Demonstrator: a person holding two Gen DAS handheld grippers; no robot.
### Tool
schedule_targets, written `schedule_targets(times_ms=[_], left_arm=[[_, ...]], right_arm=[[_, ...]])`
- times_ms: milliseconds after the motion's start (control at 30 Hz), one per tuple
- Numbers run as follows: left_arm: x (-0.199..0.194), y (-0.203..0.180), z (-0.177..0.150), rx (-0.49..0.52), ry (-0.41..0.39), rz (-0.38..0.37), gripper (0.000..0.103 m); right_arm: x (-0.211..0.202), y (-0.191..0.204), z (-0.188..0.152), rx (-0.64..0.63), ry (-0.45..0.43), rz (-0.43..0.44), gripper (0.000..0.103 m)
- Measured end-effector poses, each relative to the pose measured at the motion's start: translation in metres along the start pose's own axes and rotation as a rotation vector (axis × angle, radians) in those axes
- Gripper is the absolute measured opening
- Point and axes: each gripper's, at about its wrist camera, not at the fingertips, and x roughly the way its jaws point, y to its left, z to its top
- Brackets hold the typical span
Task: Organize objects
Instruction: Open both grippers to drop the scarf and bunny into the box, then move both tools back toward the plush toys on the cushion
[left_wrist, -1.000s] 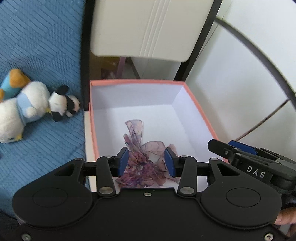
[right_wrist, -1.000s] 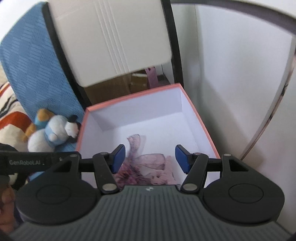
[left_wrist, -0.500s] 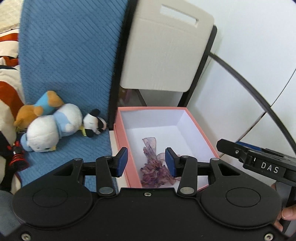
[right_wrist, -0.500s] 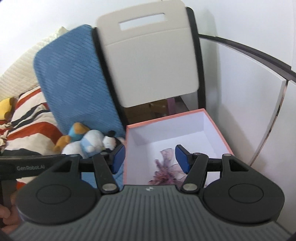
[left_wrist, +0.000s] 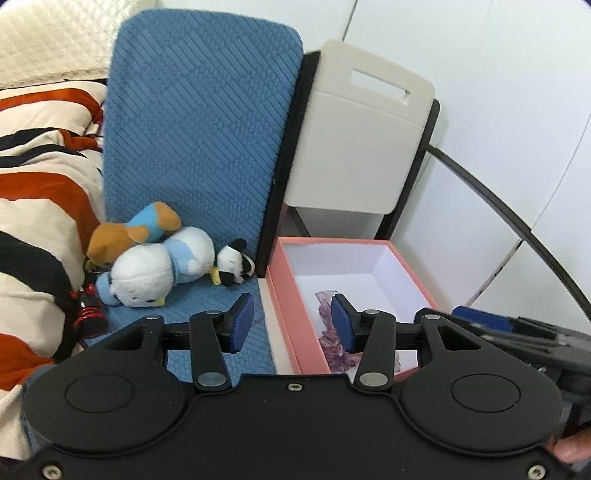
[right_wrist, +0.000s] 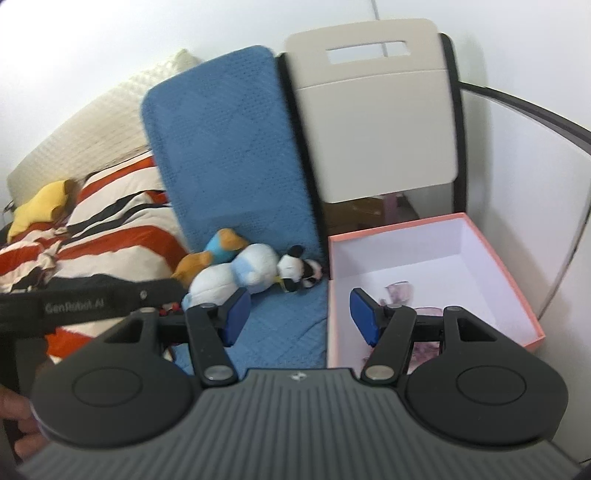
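Left gripper (left_wrist: 291, 323) hangs with jaws apart, nothing between them, above the seam where the blue quilted mat (left_wrist: 199, 147) meets the pink cardboard box with white lining (left_wrist: 291, 325). Right gripper (right_wrist: 299, 317) likewise parted and empty. Purple gauzy ribbon (left_wrist: 332, 334) lies in the box at five o'clock. Three plush toys (left_wrist: 159, 258) are clustered at nine o'clock on the mat, touching each other. A beige chair back (left_wrist: 358, 136) stands at twelve o'clock behind the box
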Motion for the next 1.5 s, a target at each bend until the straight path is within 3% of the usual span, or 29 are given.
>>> schedule_targets(times_ms=[300,400,567,667,700,767,800,833,1433,1500], left_arm=[[-0.023,0.016,-0.019,-0.010,-0.047,0.021,0.045],[-0.024,0.022,-0.024,-0.016,-0.053,0.032,0.046],[-0.019,0.035,-0.029,-0.036,-0.067,0.040,0.046],[-0.012,0.044,-0.031,-0.047,-0.075,0.045,0.053],[-0.009,0.047,-0.031,-0.050,-0.076,0.048,0.060],[-0.003,0.053,-0.032,-0.053,-0.082,0.057,0.081],[0.001,0.055,-0.035,-0.048,-0.091,0.062,0.096],[0.005,0.057,-0.036,-0.038,-0.102,0.068,0.099],[0.082,0.091,-0.057,-0.034,-0.098,0.138,0.099],[0.092,0.094,-0.057,-0.032,-0.104,0.141,0.099]], right_arm=[[-0.001,0.022,-0.017,-0.024,-0.020,0.039,0.062],[0.002,0.025,-0.022,-0.040,-0.024,0.042,0.068],[0.015,0.025,-0.028,-0.048,-0.025,0.053,0.068],[0.026,0.023,-0.031,-0.036,-0.021,0.070,0.072],[0.031,0.022,-0.032,-0.028,-0.019,0.074,0.086],[0.038,0.022,-0.034,-0.031,-0.028,0.082,0.094],[0.042,0.024,-0.036,-0.044,-0.029,0.082,0.094],[0.048,0.024,-0.039,-0.056,-0.028,0.081,0.094],[0.103,0.016,-0.068,-0.104,-0.041,0.094,0.093],[0.111,0.016,-0.068,-0.114,-0.049,0.084,0.084]])
